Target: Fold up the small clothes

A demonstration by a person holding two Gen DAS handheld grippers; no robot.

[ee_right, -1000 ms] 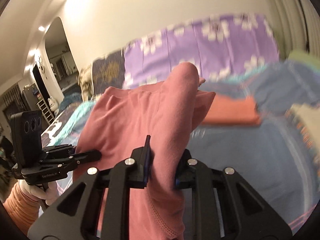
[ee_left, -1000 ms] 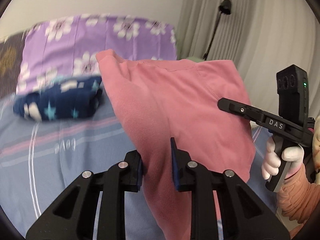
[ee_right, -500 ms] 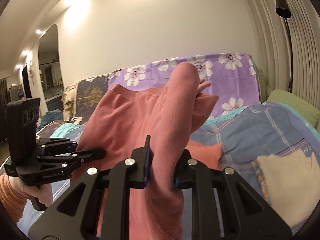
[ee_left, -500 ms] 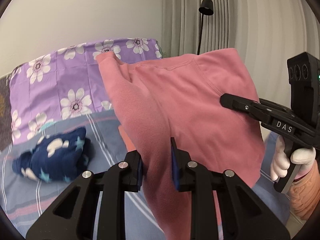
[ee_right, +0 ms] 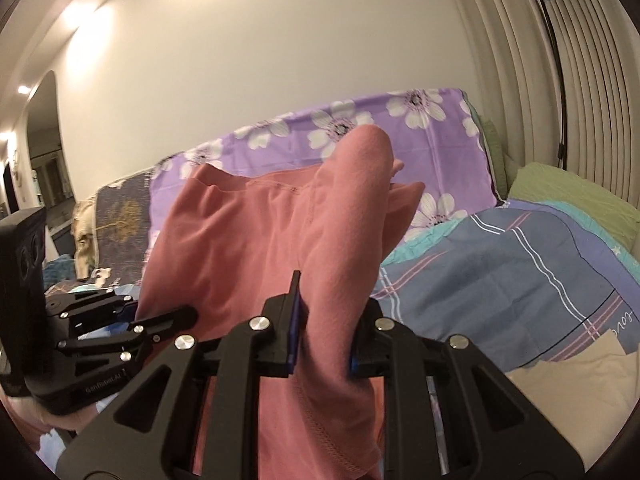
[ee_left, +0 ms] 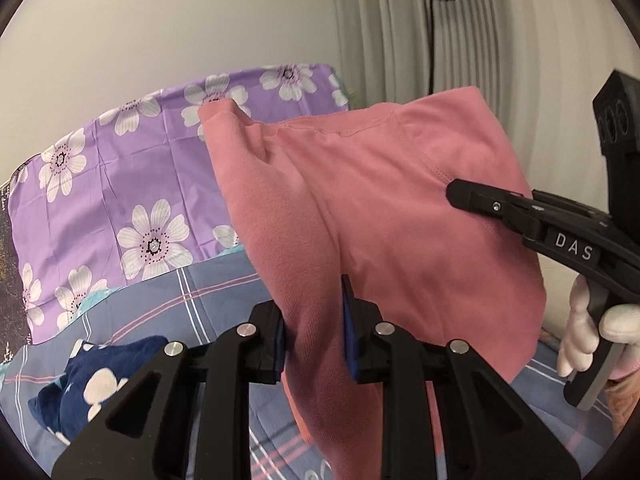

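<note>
A pink sweatshirt (ee_left: 380,216) hangs in the air between both grippers, above the bed. My left gripper (ee_left: 314,340) is shut on a bunched fold of it. My right gripper (ee_right: 322,332) is shut on another fold of the same pink sweatshirt (ee_right: 256,248). In the left wrist view the right gripper (ee_left: 460,192) comes in from the right, held by a white-gloved hand (ee_left: 588,340). In the right wrist view the left gripper (ee_right: 176,316) shows at the lower left. The garment's lower part is hidden behind the gripper bodies.
A blue plaid bedspread (ee_right: 500,272) covers the bed. A purple flowered cloth (ee_left: 132,184) drapes the back. A navy star-print garment (ee_left: 88,388) lies at lower left. A beige cloth (ee_right: 580,384) and green pillow (ee_right: 568,192) lie right. A black floor lamp (ee_left: 434,20) stands by the curtain.
Both grippers have swung sideways and risen a little with the pink sweatshirt held between them. The navy garment has slid down and left in the left wrist view; wall and curtain fill more of it.
</note>
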